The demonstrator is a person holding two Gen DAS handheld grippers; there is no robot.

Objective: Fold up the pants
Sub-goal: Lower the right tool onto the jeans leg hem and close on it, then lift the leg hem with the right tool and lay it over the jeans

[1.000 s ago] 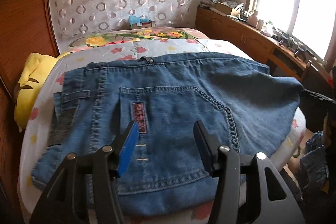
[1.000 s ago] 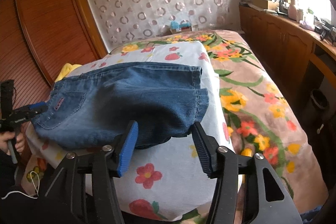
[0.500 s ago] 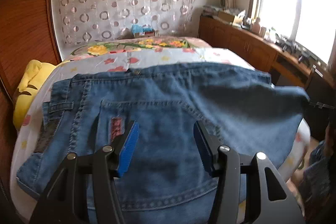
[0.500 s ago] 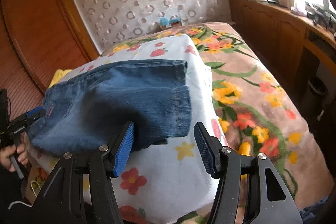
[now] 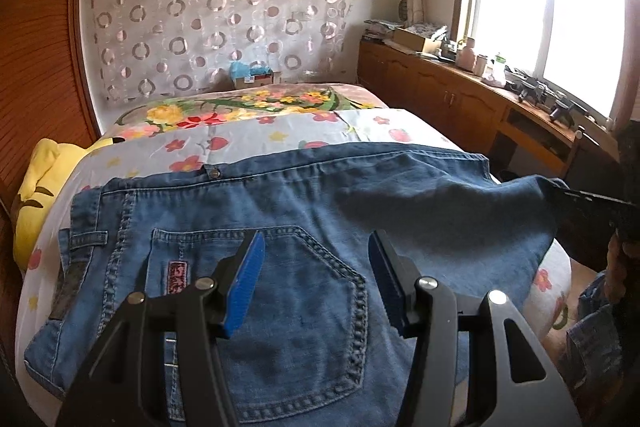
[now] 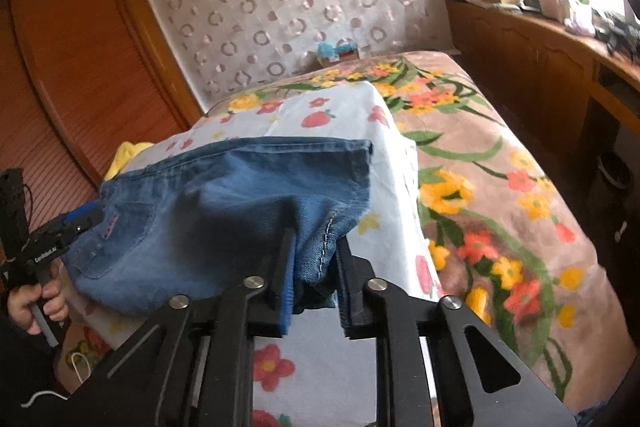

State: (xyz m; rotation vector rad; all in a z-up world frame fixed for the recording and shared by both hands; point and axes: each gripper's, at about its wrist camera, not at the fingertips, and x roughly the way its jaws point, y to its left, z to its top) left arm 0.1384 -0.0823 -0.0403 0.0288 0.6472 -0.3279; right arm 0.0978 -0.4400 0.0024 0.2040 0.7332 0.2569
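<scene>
While the right tongs (image 6: 314, 269) are closing on the hem end of the denim jeans (image 5: 320, 267), the left tongs (image 5: 316, 279) hover released over the back pocket; the jeans lie lengthwise across the bed (image 6: 500, 187).

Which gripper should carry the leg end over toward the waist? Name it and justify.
Right. The right gripper is closing on the jeans' leg hem, while the left gripper hangs open above the back pocket, gripping nothing.
</scene>
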